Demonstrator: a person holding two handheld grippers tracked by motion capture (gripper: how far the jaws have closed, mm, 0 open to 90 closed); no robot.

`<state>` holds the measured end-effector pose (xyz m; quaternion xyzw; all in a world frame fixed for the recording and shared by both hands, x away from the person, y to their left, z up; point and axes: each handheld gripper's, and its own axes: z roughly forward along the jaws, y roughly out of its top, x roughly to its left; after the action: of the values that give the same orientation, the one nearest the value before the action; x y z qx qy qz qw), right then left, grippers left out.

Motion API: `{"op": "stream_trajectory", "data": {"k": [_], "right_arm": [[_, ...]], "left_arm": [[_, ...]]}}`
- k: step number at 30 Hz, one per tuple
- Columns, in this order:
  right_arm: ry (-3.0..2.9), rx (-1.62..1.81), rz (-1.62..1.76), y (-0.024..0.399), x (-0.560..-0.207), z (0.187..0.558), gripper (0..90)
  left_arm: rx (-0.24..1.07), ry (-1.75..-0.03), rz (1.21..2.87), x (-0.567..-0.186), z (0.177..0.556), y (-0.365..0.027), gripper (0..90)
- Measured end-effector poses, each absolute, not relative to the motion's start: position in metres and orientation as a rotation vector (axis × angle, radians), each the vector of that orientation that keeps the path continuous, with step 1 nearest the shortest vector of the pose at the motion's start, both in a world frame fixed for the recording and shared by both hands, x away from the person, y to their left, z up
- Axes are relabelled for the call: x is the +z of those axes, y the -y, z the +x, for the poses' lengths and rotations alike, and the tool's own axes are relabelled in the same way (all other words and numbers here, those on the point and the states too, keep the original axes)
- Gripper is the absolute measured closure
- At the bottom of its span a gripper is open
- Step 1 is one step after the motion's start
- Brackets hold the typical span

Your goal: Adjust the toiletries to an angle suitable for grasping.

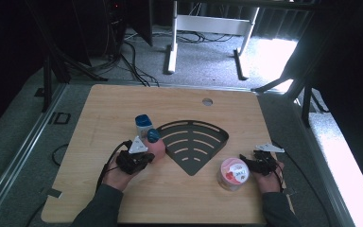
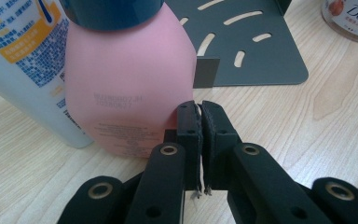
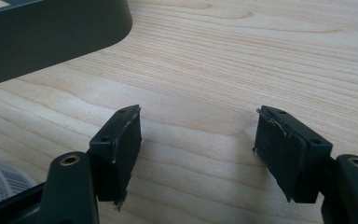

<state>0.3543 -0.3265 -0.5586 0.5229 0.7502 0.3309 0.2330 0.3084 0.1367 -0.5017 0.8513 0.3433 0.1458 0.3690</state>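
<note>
On the wooden table [image 1: 123, 109] a dark fan-shaped slotted tray [image 1: 194, 142] lies near the middle, its point toward the person. Just left of it stand two bottles close together: a pink bottle [image 1: 157, 147] with a dark blue cap, and behind it on the far side a white bottle [image 1: 143, 126] with a blue cap. In the left gripper view the pink bottle [image 2: 128, 88] stands upright with the white bottle [image 2: 25, 65] touching or almost touching its left side, and the tray [image 2: 256, 56] lies beyond on the right.

The left gripper [image 1: 142, 158] sits at the near left of the pink bottle, held in the person's left hand [image 1: 118, 176]. Its jaws are clenched — pad against pad, nothing between them — and in its own view the closed tips [image 2: 200, 109] stand just beside the bottle's lower right flank; whether they touch it I cannot tell.

At the near right a round jar [image 1: 234, 173] with a pink-and-white lid stands upright on the table, right of the tray's point. The right gripper [image 1: 250, 163] rests just to the jar's right, touching or nearly so. Its jaws are released — in the right gripper view [image 3: 196, 140] they stand wide apart over bare wood, with a corner of the tray [image 3: 51, 37] at the far left.
</note>
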Motion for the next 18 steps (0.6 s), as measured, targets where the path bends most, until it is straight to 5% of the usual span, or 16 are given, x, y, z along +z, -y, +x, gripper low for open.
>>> {"op": "stream_trajectory", "data": {"k": [18], "right_arm": [[-2.061, 0.909, 1.438, 0.326, -0.558, 0.356, 31.3]], "left_arm": [[0.361, -0.845, 2.15, -0.516, 0.301, -0.135, 82.7]]}}
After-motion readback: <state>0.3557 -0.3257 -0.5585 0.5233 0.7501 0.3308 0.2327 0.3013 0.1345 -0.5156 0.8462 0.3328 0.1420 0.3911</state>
